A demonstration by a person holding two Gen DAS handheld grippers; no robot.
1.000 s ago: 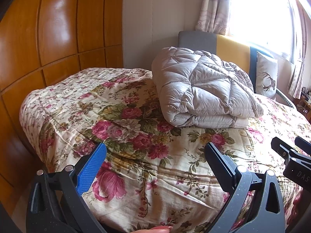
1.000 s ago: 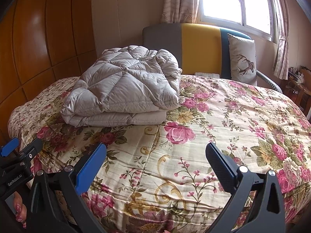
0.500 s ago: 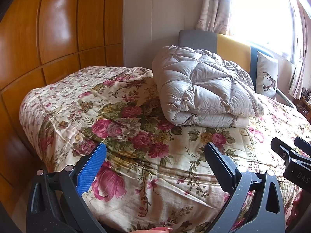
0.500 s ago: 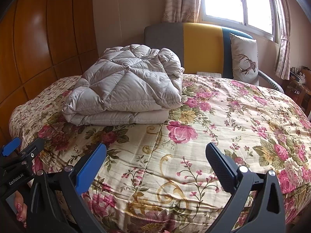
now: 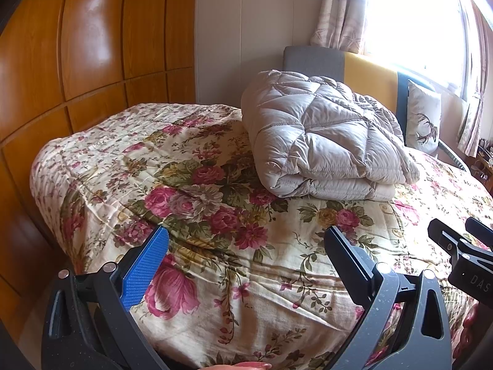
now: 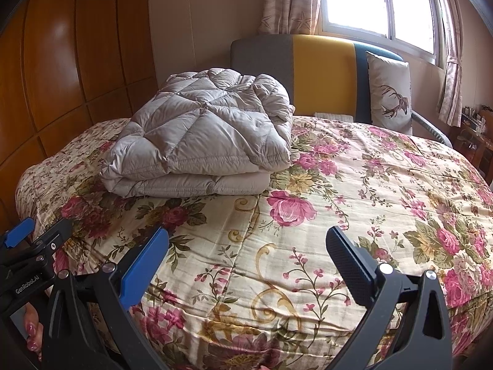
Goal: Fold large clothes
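Note:
A pale grey quilted down garment (image 5: pixel 320 141) lies folded in a thick stack on the floral bedspread (image 5: pixel 191 191), toward the head of the bed. It also shows in the right wrist view (image 6: pixel 203 141). My left gripper (image 5: pixel 246 246) is open and empty, held above the near edge of the bed, well short of the garment. My right gripper (image 6: pixel 246 246) is open and empty too, over the near part of the bedspread (image 6: pixel 354 200). Each gripper shows at the edge of the other's view.
A wooden wardrobe wall (image 5: pixel 77 71) runs along the left side of the bed. A grey, yellow and blue headboard (image 6: pixel 320 74) stands behind, with a deer-print pillow (image 6: pixel 391 92) leaning on it. A curtained window (image 6: pixel 382 3) is above. A cluttered side table (image 6: pixel 474 132) is at far right.
Both grippers have drifted slightly; the views shift a little, with the garment appearing marginally higher in the right wrist view. Both stay open and nothing on the bed has moved.

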